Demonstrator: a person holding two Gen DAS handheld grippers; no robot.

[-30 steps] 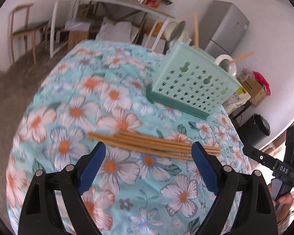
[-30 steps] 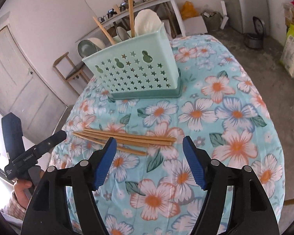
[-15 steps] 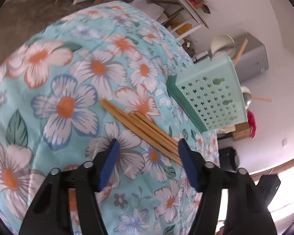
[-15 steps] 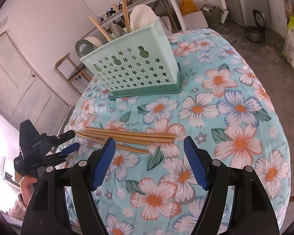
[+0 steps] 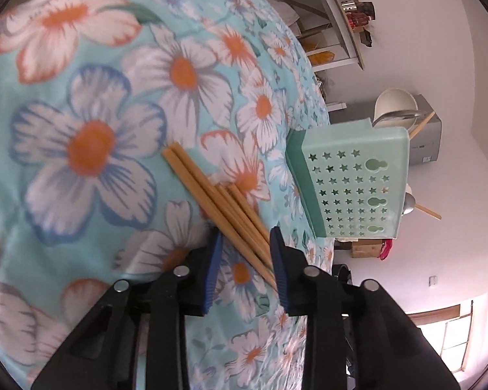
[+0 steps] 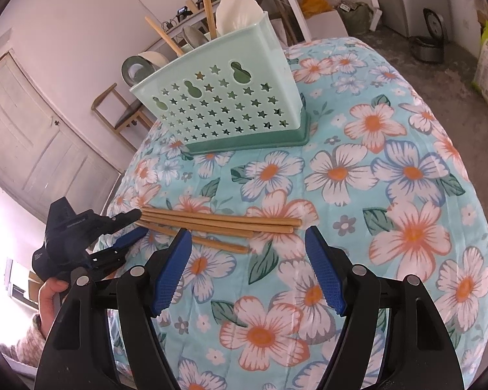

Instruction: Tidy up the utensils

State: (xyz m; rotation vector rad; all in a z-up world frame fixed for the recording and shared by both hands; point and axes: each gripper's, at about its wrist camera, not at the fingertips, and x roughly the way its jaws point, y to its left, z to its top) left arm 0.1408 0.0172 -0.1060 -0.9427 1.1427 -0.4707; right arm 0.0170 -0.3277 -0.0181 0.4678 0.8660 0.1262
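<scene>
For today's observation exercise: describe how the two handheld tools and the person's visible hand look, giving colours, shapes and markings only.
Both tools share one design: black plastic arms with round silver rivets, ending in blue ridged pads. The left tool seen from the right wrist view shows a black body with small white lettering, too small to read. The person's hand is bare, with a light knitted cuff below.

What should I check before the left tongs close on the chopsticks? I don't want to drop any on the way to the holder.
1. Left tongs straddle the chopsticks: ok, at the end of the bundle.
2. All sticks between the pads: cannot tell; the sticks fan out.
3. Pads already touching wood: cannot tell.
4. Right tongs out of the way: ok, open, short of the bundle.
5. Utensil holder upright on the floral tablecloth: ok.
6. Room left inside the holder: cannot tell.
</scene>
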